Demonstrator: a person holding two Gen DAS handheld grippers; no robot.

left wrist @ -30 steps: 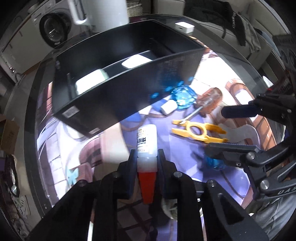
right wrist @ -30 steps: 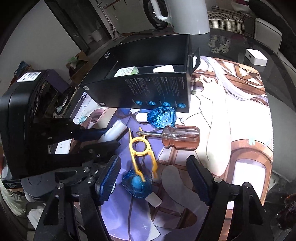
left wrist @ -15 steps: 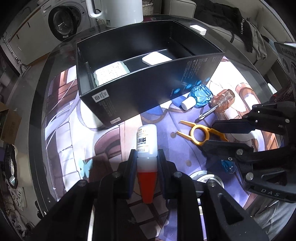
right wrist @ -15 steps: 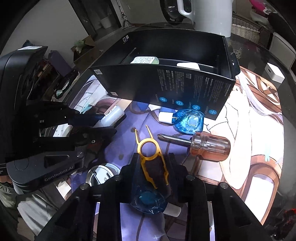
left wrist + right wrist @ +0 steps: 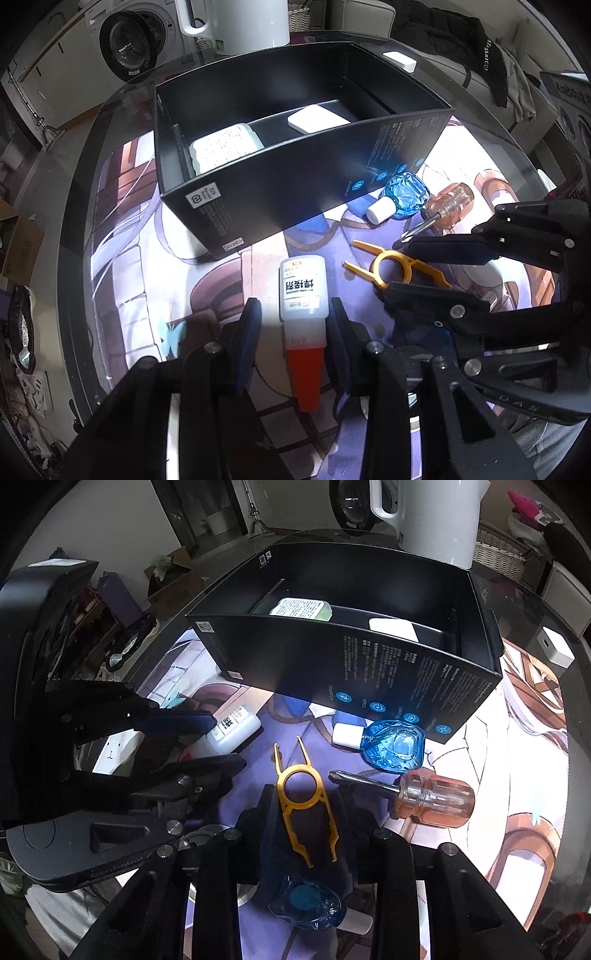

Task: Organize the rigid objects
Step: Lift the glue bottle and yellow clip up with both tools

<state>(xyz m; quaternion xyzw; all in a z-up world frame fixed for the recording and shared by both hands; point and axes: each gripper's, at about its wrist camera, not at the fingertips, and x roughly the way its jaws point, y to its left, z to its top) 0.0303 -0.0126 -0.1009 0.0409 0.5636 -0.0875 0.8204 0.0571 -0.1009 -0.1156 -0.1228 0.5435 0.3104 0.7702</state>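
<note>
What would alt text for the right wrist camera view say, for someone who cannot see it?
The right hand-held gripper, jaws just opening, has a yellow plastic tool between its fingers. Beyond it, on a printed mat, lie a screwdriver with a clear orange handle and a blue bottle, before an open black box.

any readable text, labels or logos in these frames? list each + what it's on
"DAS": on the right gripper body.
"GenRobot", partly cut off: on the left gripper body.
"HD01": on the black box front wall; its other print is too small to read.
Glue bottle label: large characters, too blurred to quote.
Labelled pack inside the box: text too small.
Dark jacket lettering: blurred.
</note>
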